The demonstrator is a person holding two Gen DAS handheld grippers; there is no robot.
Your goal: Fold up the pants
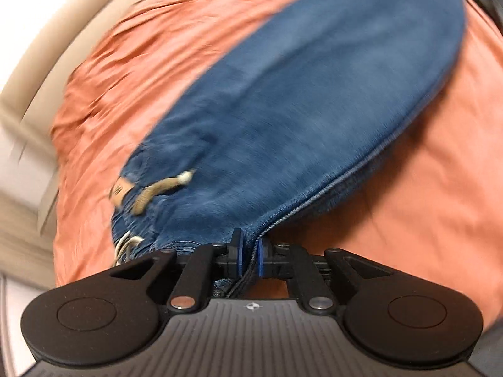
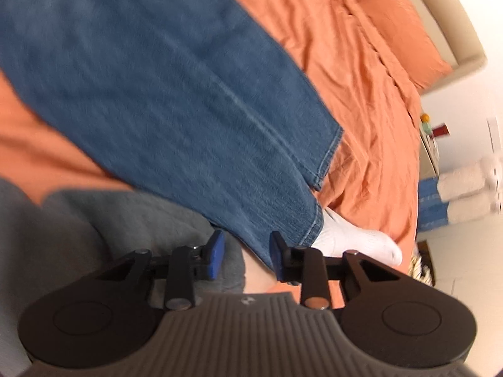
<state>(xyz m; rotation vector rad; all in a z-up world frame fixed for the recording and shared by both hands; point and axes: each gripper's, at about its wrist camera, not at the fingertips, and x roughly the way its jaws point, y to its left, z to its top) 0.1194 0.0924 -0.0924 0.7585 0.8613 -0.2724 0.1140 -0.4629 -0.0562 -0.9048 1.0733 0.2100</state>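
Left gripper (image 1: 250, 256): my pads pinch the pants' side seam.
Right gripper (image 2: 246, 256): my jaws stand apart, denim between them, pads not pressing.
Pants (image 1: 298, 119): blue denim, spread across the orange bedsheet (image 1: 132, 62).
Farther: white sock (image 2: 355, 238) by the hem.

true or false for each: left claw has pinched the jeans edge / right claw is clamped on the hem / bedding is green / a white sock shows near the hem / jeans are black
1. The left claw has pinched the jeans edge. True: its pads are closed on the seam.
2. The right claw is clamped on the hem. False: its pads stand apart and nothing is pressed between them.
3. The bedding is green. False: it is orange.
4. A white sock shows near the hem. True.
5. The jeans are black. False: they are blue denim.
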